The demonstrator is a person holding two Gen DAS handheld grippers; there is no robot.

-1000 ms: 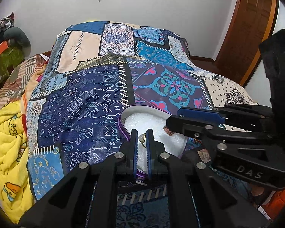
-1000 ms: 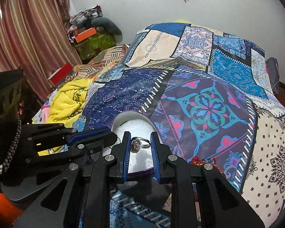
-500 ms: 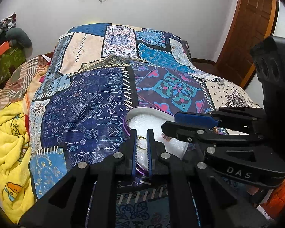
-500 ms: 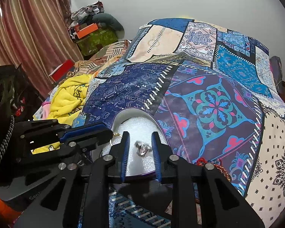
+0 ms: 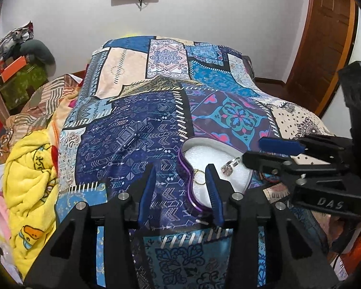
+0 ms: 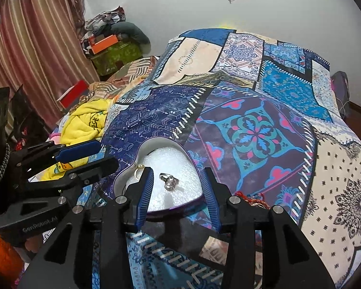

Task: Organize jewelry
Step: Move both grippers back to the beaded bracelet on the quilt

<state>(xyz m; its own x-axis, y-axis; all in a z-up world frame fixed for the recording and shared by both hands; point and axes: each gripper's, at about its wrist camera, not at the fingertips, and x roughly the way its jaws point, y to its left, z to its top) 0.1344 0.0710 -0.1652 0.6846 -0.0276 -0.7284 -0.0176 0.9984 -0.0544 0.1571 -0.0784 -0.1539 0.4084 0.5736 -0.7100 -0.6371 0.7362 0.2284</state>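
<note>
Two rings lie on the white foam inside the heart-shaped box on the patchwork bedspread: a silver ring near the box's middle and a thin gold ring at its left lobe. Both the left gripper and the right gripper hang at the box's near edge with fingers spread wide, holding nothing. The placing step looks finished for these pieces. A red-and-gold piece lies just right of the box; fetching it probably comes next, calling for a careful, low pinch against soft cloth.
</note>
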